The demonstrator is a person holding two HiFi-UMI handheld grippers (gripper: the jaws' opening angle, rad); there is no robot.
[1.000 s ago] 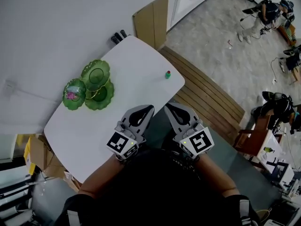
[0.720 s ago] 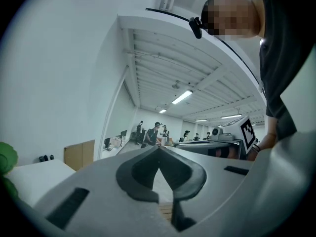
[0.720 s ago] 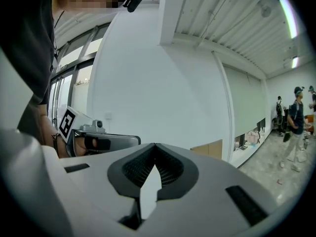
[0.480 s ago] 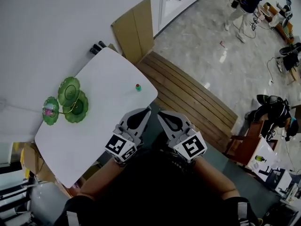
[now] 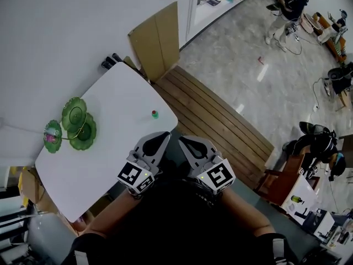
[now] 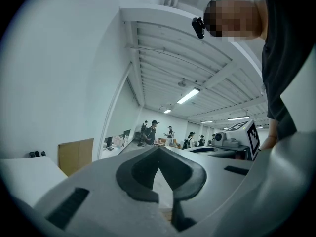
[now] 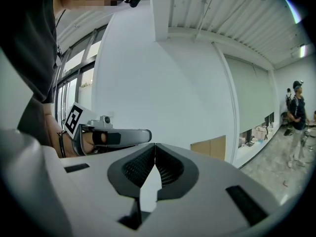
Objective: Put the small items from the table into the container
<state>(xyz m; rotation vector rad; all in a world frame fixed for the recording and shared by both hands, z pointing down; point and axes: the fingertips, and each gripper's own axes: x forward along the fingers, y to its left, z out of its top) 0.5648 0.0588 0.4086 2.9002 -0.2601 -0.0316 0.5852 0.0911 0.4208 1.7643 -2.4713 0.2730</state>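
A small green item with a red top (image 5: 155,114) stands on the white table (image 5: 118,101) near its right edge. At the table's left side sits the green container (image 5: 71,127), made of three leaf-shaped dishes; the leftmost one holds something pink. My left gripper (image 5: 165,134) and right gripper (image 5: 181,139) hang side by side off the table's near corner, both level and apart from the item. In the left gripper view the left gripper (image 6: 159,147) has its tips together with nothing held. The right gripper (image 7: 155,144) is likewise shut and empty.
A cardboard sheet (image 5: 156,40) leans on the wall behind the table. A slatted wooden platform (image 5: 220,123) lies to the right. Dark small objects (image 5: 108,61) sit at the table's far corner. Boxes (image 5: 27,184) stand below its left end. People (image 5: 287,4) stand far off.
The table, dishes and small item have slid left and shrunk in the head view as both grippers travelled level together. Both stayed shut and empty.
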